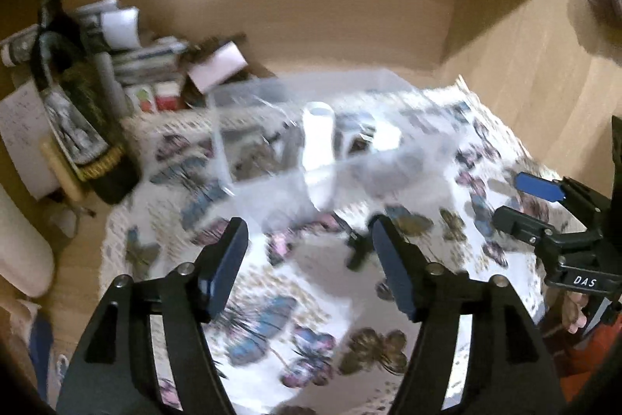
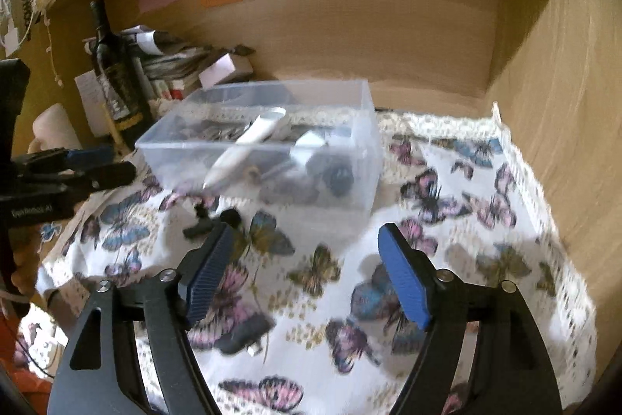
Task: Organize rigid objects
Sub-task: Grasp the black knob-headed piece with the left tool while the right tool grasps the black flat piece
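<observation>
A clear plastic box (image 2: pixel 352 111) stands on the butterfly cloth (image 2: pixel 466 240) and holds a white tube (image 2: pixel 248 142) and several dark items. It also shows blurred in the left wrist view (image 1: pixel 388 80), with the white tube (image 1: pixel 318 150) upright. A small black object (image 2: pixel 200 222) lies on the cloth in front of the box, seen too in the left wrist view (image 1: pixel 355 249). Another dark object (image 2: pixel 243 333) lies by my right gripper's left finger. My left gripper (image 1: pixel 309 261) is open and empty. My right gripper (image 2: pixel 307 275) is open and empty.
A dark wine bottle (image 2: pixel 116 80) and a stack of papers and books (image 2: pixel 175 61) stand at the back left. Wooden walls close the back and right. The other gripper shows at the right edge in the left wrist view (image 1: pixel 544 212).
</observation>
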Demonstrator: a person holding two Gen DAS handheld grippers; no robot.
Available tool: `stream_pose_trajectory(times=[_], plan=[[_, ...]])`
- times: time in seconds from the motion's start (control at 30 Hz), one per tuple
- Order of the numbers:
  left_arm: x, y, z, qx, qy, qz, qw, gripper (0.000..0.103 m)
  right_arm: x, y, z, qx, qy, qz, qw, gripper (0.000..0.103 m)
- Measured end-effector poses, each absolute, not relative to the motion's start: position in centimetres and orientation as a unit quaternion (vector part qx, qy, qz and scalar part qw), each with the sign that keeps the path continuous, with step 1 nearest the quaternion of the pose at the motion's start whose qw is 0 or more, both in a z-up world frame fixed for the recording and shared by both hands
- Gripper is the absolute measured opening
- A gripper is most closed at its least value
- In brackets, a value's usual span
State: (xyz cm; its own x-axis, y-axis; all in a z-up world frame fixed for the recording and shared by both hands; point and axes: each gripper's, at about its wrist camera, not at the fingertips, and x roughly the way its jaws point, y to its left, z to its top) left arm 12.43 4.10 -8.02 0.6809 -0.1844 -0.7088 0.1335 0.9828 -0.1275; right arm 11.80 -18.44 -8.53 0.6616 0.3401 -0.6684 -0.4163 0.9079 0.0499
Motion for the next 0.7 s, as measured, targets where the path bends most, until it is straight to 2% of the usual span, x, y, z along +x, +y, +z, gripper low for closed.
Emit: stream_pose_trajectory(times=[0.4,0.5,0.7], plan=[[11.6,1.0,-11.9,-0.033,0.446,-0.113,0.887,0.067,9.4,-17.2,-13.6,-0.059,0.422,0.232,0.874,0.074],[11.9,0.7,-12.4,-0.031,0.454,-0.115,0.883,0.067,9.0,-16.8,-14.2,-0.073,0.414,0.217,0.881,0.066],[14.1,0.0,-13.4,-0.029,0.473,-0.125,0.872,0.067,9.1,-17.2,-14.0,-0.079,0.408,0.202,0.887,0.032]])
